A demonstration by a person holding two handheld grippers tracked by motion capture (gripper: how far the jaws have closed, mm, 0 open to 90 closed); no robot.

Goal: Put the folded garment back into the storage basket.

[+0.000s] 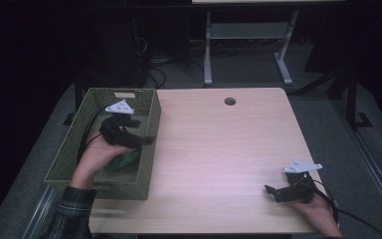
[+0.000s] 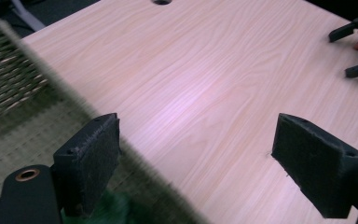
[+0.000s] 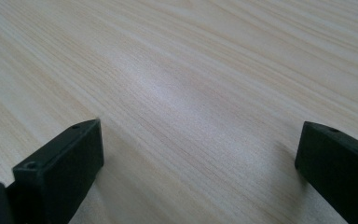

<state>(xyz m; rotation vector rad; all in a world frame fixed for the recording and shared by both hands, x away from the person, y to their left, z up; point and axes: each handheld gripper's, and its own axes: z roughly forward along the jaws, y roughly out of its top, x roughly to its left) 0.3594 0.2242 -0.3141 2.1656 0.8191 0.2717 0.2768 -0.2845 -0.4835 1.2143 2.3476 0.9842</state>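
Left gripper (image 1: 146,139): held over the right wall of the woven basket (image 1: 74,149), which stands on the surface's (image 1: 219,149) left edge. The left hand (image 1: 99,149) reaches in from the near side, forearm slanting up from a plaid sleeve (image 1: 72,211), wrist above the basket's interior. Jaws wide apart, gripping nothing; in the left gripper view one jaw hangs over the basket rim (image 2: 51,88), the other over bare wood.

Green item (image 1: 124,160): lies inside the basket near its right wall, just below the left gripper; its kind cannot be told. A green patch (image 2: 107,210) appears under the near jaw in the left gripper view.

Right gripper (image 1: 273,191): low over the near right corner of the surface, held by the right hand (image 1: 318,206), pointing left. Jaws apart, empty.
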